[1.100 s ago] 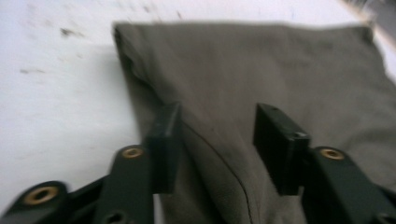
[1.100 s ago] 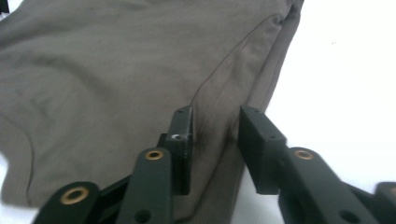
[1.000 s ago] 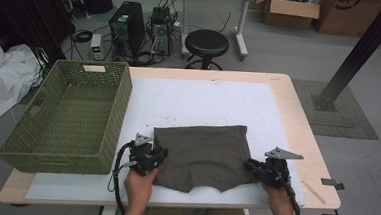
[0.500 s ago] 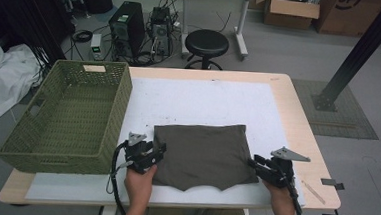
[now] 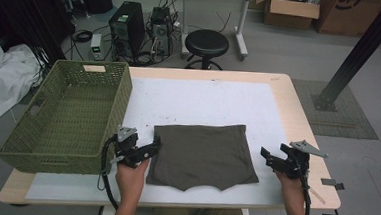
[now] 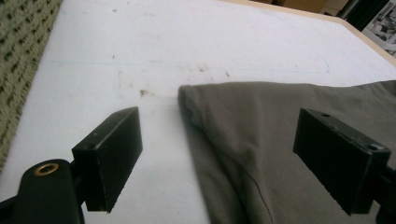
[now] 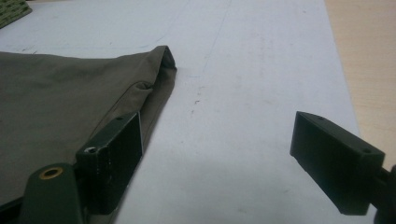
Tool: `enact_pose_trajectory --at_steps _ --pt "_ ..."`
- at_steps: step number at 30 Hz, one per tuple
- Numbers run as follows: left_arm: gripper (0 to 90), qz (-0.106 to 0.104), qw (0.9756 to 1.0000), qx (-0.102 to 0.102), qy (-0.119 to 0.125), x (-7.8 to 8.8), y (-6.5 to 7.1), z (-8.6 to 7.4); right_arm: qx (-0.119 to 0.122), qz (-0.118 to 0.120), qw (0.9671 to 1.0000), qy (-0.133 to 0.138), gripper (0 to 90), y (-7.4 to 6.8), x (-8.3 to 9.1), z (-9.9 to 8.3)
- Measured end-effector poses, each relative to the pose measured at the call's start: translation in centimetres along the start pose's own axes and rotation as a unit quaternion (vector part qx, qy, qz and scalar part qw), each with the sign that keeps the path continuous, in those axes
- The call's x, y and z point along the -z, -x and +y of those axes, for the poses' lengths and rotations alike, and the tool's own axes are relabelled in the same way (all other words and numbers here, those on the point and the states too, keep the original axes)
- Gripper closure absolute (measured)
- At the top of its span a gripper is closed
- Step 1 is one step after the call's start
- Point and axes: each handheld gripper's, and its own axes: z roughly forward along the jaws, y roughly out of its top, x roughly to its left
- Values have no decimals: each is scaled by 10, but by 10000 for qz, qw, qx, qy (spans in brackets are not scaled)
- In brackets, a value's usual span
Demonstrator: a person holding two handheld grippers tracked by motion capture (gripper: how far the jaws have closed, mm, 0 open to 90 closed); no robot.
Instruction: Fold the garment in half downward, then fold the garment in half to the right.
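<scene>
Both tools, the left tool (image 5: 152, 146) and the right tool (image 5: 266, 158), have just been opening and now stand wide apart with nothing pinched, beside the folded brown cloth (image 5: 201, 153) lying flat on the white surface (image 5: 204, 101), whose sides they gripped earlier.

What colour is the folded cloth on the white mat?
The folded cloth is plain dark olive-brown, without pattern; it shows best in the high view.
</scene>
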Motion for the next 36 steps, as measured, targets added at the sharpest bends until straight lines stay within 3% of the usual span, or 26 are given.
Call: enact_pose_trajectory --at_steps 5,17,24,29,33,36 --pt "161 76 10000 -42 12 4 3 1 -14 -16 9999 117 157 -1 5 3" --pt "161 89 9994 -164 -295 9 14 -11 61 108 9995 280 156 -8 17 8" --pt "162 -1 9988 -98 -483 13 20 -30 106 180 9994 262 156 -10 20 6" --pt "172 -59 9975 -161 -685 17 27 -46 155 246 9993 243 157 -12 20 4" --pt "221 -176 9964 -6 -829 21 33 -58 169 286 9992 231 158 -14 20 2" --pt "326 -80 9969 -34 -788 24 36 -66 188 306 9991 229 159 -15 21 2"
